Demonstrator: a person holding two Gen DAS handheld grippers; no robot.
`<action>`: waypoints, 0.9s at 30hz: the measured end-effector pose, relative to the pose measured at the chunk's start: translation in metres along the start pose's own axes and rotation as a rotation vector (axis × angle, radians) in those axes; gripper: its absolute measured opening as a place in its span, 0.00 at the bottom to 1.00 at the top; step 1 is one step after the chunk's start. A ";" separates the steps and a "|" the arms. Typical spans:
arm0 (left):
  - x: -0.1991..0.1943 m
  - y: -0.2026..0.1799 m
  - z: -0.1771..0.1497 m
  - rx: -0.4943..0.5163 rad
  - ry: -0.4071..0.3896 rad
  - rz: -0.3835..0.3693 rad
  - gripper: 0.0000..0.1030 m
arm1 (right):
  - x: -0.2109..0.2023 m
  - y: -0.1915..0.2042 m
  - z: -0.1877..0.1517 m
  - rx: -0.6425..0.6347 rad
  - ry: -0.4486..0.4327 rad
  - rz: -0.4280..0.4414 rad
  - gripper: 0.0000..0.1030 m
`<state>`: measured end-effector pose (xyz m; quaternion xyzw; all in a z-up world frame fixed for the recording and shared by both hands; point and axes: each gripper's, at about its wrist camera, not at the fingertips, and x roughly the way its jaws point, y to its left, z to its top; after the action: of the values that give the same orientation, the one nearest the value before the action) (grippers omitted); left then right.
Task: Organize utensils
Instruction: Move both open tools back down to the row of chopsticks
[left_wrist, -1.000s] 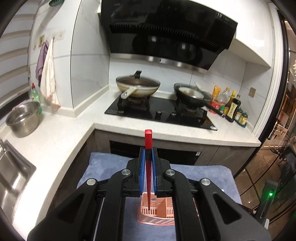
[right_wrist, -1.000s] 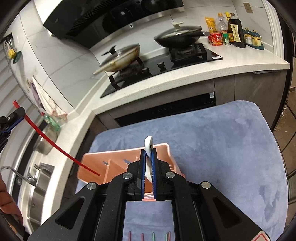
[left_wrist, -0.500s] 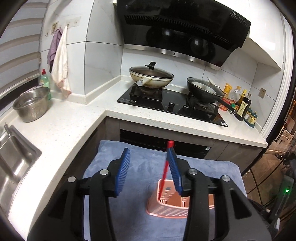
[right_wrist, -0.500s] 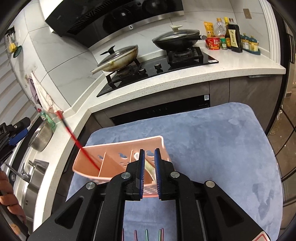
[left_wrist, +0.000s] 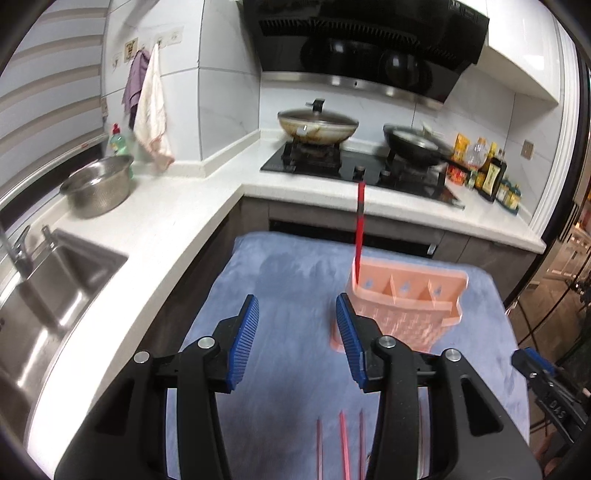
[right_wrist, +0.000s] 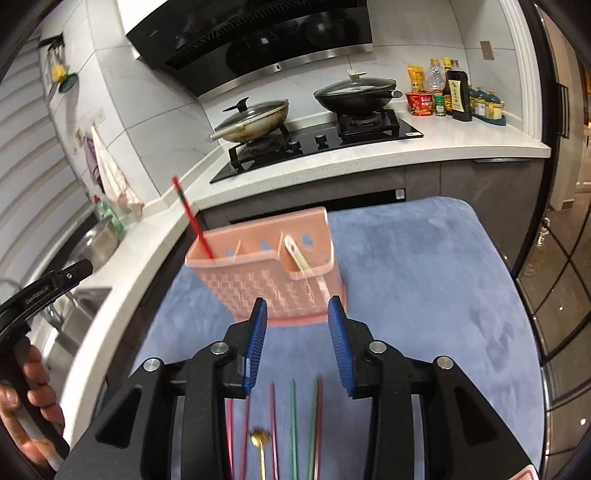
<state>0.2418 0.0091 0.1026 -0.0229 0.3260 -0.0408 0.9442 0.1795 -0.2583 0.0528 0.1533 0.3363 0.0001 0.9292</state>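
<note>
A pink slotted utensil holder (left_wrist: 406, 306) (right_wrist: 269, 273) stands on the blue mat (left_wrist: 288, 288) (right_wrist: 424, 280). A red chopstick (left_wrist: 359, 229) (right_wrist: 192, 218) leans in its leftmost compartment. A white spoon (right_wrist: 295, 253) rests in its rightmost compartment. My left gripper (left_wrist: 297, 317) is open and empty, back from the holder on its left. My right gripper (right_wrist: 295, 317) has its jaws opening with nothing between them, just in front of the holder. Several coloured chopsticks (right_wrist: 293, 417) (left_wrist: 343, 443) and a gold utensil (right_wrist: 259, 439) lie on the mat below the grippers.
A white L-shaped counter (left_wrist: 166, 206) carries a steel bowl (left_wrist: 98, 186), a sink (left_wrist: 44, 291) and a hob with two lidded pans (left_wrist: 317, 123) (right_wrist: 354, 94). Bottles (right_wrist: 456, 94) stand at the right. A hand (right_wrist: 22, 398) holds the left gripper's grip.
Both grippers let go: the red chopstick and the white spoon now stand in the holder. Both grippers opened and drew back from the holder toward the mat's near side.
</note>
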 end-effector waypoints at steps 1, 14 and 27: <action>-0.003 0.001 -0.009 0.001 0.009 -0.001 0.40 | -0.004 0.000 -0.008 -0.005 0.006 -0.004 0.34; -0.019 0.004 -0.137 0.023 0.158 0.000 0.48 | -0.034 -0.006 -0.141 -0.035 0.129 -0.082 0.34; -0.019 0.006 -0.203 0.023 0.255 0.000 0.48 | -0.018 -0.012 -0.215 -0.030 0.235 -0.108 0.34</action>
<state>0.1020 0.0137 -0.0464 -0.0065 0.4430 -0.0470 0.8952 0.0303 -0.2106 -0.0954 0.1202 0.4506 -0.0268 0.8842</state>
